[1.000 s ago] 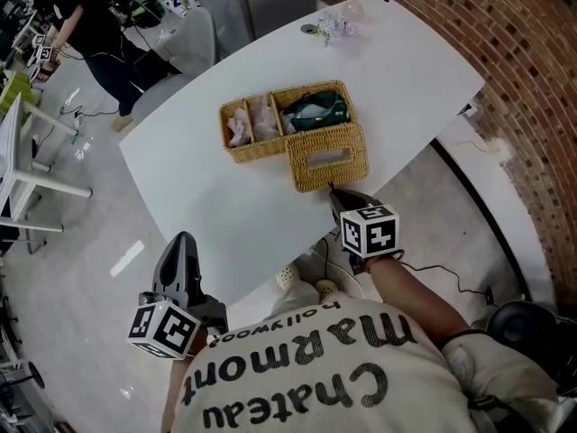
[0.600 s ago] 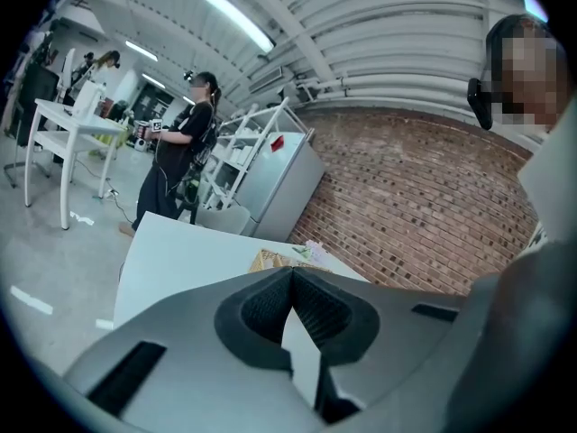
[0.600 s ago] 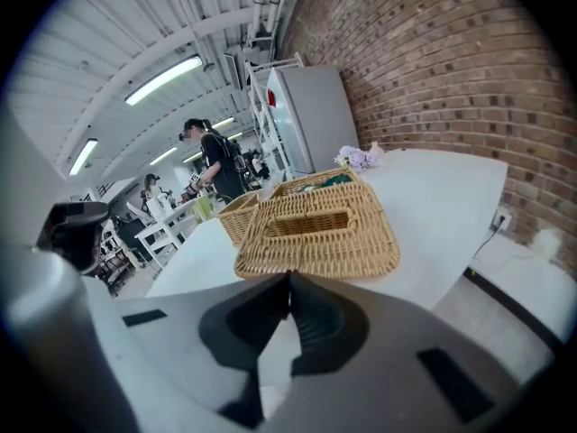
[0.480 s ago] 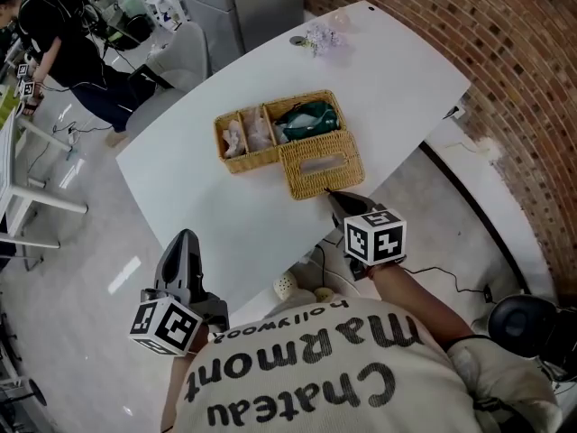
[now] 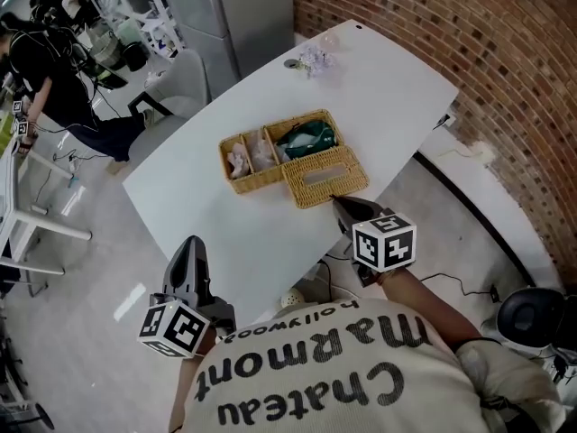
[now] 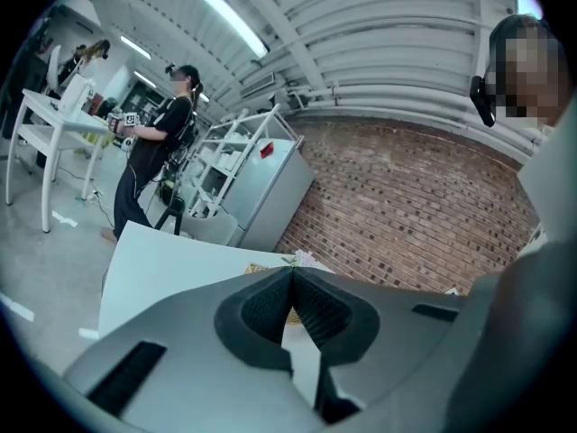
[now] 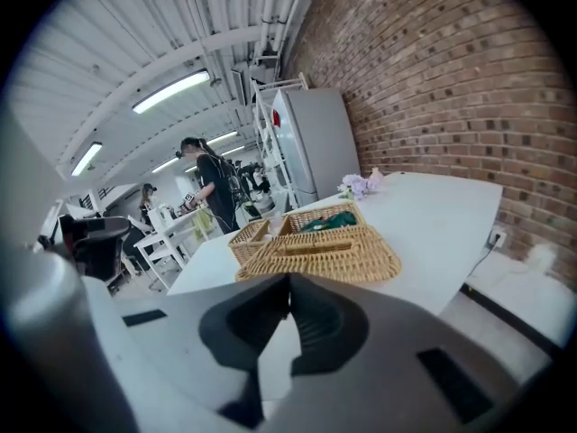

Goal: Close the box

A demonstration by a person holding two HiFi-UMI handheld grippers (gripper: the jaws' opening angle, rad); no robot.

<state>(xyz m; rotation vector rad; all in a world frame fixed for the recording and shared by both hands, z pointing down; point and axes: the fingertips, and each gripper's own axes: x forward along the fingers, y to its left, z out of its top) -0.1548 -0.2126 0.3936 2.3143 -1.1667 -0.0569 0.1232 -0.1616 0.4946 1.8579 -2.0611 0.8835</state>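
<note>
wicker in a pale honey weave, the oblong lidded box [image 5: 255, 179] sits mid-way along the white curved counter [image 5: 216, 233]. in the head view its long axis runs left to right, rising slightly to the right, about in line with the counter's near edge. two small compartments with pale contents fill the left end. the larger right one holds a crumpled green cloth [image 5: 307, 138]. the woven lid with a slot in its middle [image 5: 325, 178] is folded open, lying nearly flat on the counter on the person's side of the right compartment, with its free edge pointing toward the person.

the right tool [image 5: 339, 202] points at that free edge from just beside it, jaws pressed together with nothing between them. whether its tip touches the weave cannot be told. the left tool [image 5: 190, 242] is well apart to the left, out past the counter's near edge, also closed and empty.

each tool carries a cube of black-and-white square markers. the cream shirt [image 5: 315, 377] reads "chateau marmont hollywood", upside down from the head view.
</note>
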